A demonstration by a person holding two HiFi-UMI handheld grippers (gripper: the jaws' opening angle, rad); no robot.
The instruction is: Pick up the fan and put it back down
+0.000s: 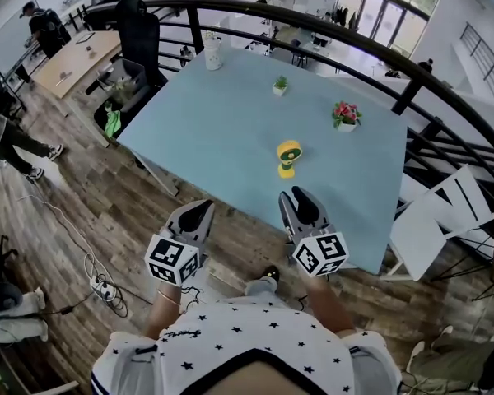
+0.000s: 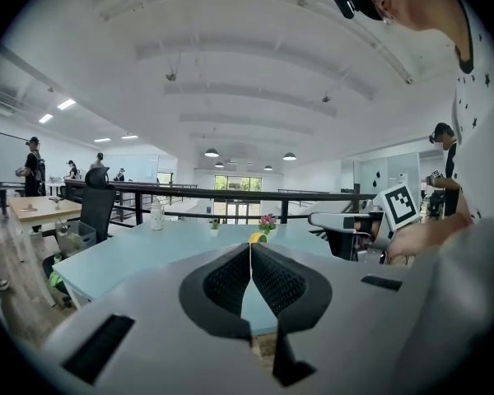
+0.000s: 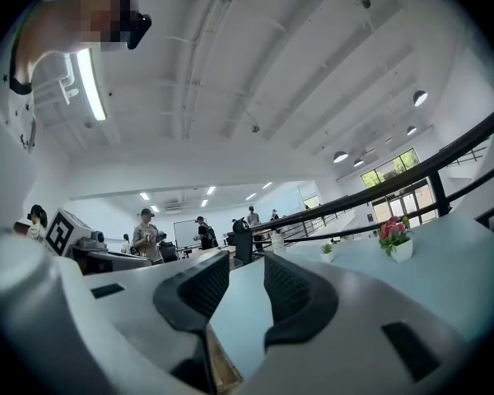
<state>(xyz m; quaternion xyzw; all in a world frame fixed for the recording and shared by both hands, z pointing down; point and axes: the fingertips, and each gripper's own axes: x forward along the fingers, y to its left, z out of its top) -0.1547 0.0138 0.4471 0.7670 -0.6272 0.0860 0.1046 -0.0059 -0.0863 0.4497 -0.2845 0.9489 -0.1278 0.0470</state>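
Note:
The small yellow fan (image 1: 288, 156) stands upright on the light blue table (image 1: 222, 130), towards its near right part. In the left gripper view only the fan's top (image 2: 257, 238) peeks over the jaws. My left gripper (image 1: 203, 207) hangs just off the table's near edge, over the wooden floor, with its jaws shut and nothing in them (image 2: 250, 247). My right gripper (image 1: 299, 196) reaches over the near edge, a short way in front of the fan. Its jaws stand open with only the tabletop showing between them (image 3: 247, 263). The fan is outside the right gripper view.
A white bottle (image 1: 212, 53) stands at the table's far corner, a small green plant (image 1: 280, 85) and a pink flower pot (image 1: 346, 115) beyond the fan. A black railing (image 1: 329, 19) curves behind. An office chair (image 1: 137, 35) is at left, a white chair (image 1: 440, 216) at right.

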